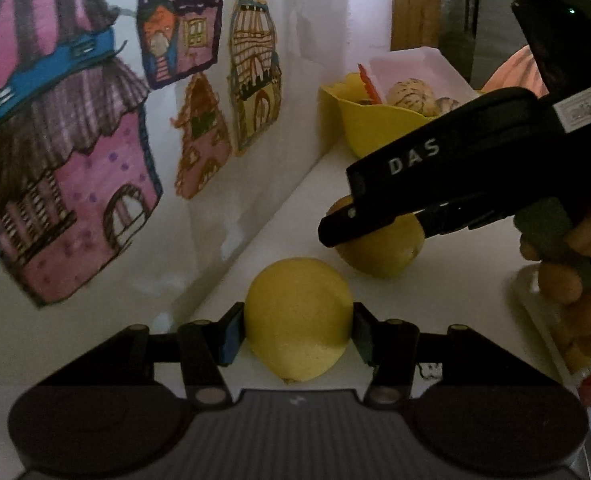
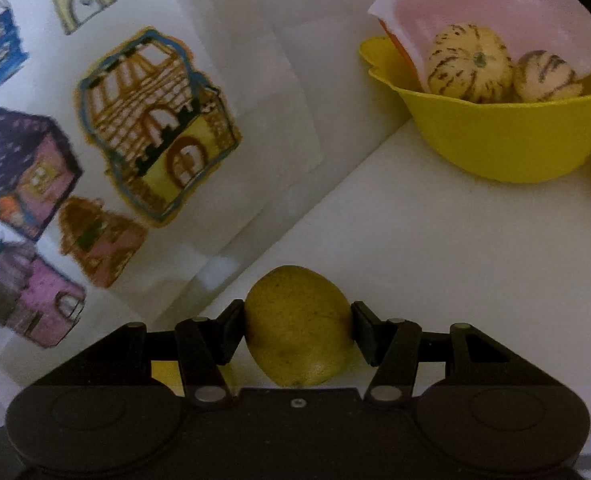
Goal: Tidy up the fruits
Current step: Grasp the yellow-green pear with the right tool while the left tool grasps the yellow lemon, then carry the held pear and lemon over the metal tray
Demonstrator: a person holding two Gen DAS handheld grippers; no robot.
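The left gripper [image 1: 297, 334] has its two pads pressed against the sides of a bright yellow lemon [image 1: 297, 316], pinching it across its width; the fruit's long axis runs roughly along the fingers, with its small nub end pointing back toward the camera, and its underside appears to sit on or just above the white tabletop [image 1: 455, 292]. The right gripper [image 2: 298, 332] pinches a second, duller greenish-yellow lemon [image 2: 298, 326] the same way, pads touching both flanks, its long axis also lying along the fingers. In the left wrist view that right gripper reaches in from the right, held by a hand [image 1: 575, 276], its fingertips closed over the darker lemon, which lies just beyond the bright one. Farther off, near the wall, stands a yellow bowl [image 2: 507, 136] holding two pale striped fruits [image 2: 469, 66] and a white tray [image 2: 495, 4] tilted inside it. Colourful house drawings [image 2: 155, 124] cover the white wall on the left.
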